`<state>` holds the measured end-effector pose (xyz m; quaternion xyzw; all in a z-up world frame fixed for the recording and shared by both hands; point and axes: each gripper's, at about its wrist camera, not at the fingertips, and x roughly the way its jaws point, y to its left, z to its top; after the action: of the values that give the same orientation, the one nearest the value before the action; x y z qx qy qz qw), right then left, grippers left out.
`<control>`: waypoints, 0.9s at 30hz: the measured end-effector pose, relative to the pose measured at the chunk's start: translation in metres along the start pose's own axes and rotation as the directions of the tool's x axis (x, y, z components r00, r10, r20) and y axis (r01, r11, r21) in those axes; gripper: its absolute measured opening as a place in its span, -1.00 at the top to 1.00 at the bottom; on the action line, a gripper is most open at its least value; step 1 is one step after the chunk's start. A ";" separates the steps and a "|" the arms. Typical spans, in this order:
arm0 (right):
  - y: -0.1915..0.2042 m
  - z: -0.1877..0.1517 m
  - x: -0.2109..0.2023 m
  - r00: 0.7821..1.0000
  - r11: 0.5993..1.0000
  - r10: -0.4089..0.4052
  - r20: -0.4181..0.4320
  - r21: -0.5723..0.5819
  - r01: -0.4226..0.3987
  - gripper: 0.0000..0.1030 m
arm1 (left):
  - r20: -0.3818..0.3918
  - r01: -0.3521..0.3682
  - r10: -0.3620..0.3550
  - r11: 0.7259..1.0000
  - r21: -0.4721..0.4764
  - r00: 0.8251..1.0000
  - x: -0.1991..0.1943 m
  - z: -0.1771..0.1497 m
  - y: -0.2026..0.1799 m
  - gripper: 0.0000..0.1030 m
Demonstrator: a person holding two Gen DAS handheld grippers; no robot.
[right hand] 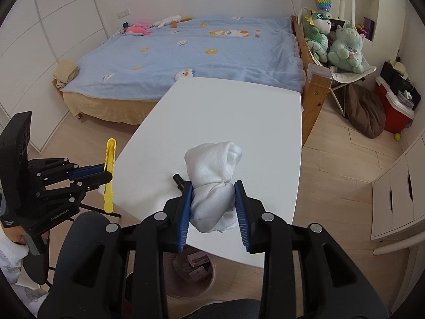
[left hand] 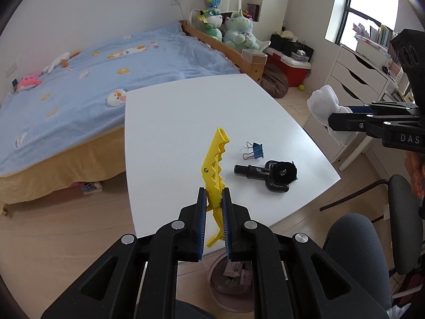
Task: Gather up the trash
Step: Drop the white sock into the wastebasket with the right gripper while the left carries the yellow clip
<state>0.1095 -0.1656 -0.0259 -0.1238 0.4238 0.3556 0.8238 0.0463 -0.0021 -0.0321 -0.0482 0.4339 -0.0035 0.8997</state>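
Nearest, at six o'clock under the table edge, the waste bin [right hand: 192, 271] waits while the left gripper [left hand: 214, 204] clamps a yellow clip [left hand: 213, 170] and the right gripper [right hand: 212, 202] squeezes a balled white cloth [right hand: 215, 178] above it (presumably for dropping), the binder clip [left hand: 254, 151] lying beyond on the white table [left hand: 186, 106].

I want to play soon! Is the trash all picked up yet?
Not yet. The bin already holds some scraps. The left tongs grip a yellow clip, the right tongs a white cloth wad. A blue binder clip and black handle part remain on the table.
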 end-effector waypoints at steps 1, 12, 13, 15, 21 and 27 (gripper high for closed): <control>0.003 -0.003 -0.006 1.000 1.000 0.001 0.008 -0.002 -0.001 0.39 | 0.005 0.005 -0.005 1.000 0.002 1.000 -0.004 -0.001 -0.002 0.79; 0.042 -0.049 -0.051 0.998 0.999 0.046 0.045 -0.026 -0.045 0.39 | 0.052 0.029 -0.032 0.998 0.049 0.998 -0.044 -0.020 -0.021 0.79; 0.047 -0.053 -0.053 0.998 0.998 0.047 0.043 -0.034 -0.045 0.39 | 0.054 0.032 -0.034 0.998 0.051 0.998 -0.046 -0.022 -0.023 0.79; 0.054 -0.061 -0.056 0.998 0.998 0.053 0.041 -0.043 -0.051 0.39 | 0.056 0.038 -0.041 0.998 0.054 0.998 -0.051 -0.027 -0.026 0.78; 0.069 -0.089 -0.061 0.996 0.995 0.089 0.007 -0.053 -0.089 0.39 | 0.051 0.051 -0.055 0.996 0.070 0.997 -0.063 -0.045 -0.037 0.78; 0.080 -0.111 -0.052 0.992 0.992 0.115 -0.046 -0.054 -0.118 0.39 | 0.031 0.057 -0.059 0.996 0.063 0.998 -0.066 -0.062 -0.040 0.78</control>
<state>-0.0338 -0.1894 -0.0453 -0.1300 0.4376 0.4122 0.7885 -0.0420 -0.0440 -0.0156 -0.0328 0.4173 -0.0425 0.9072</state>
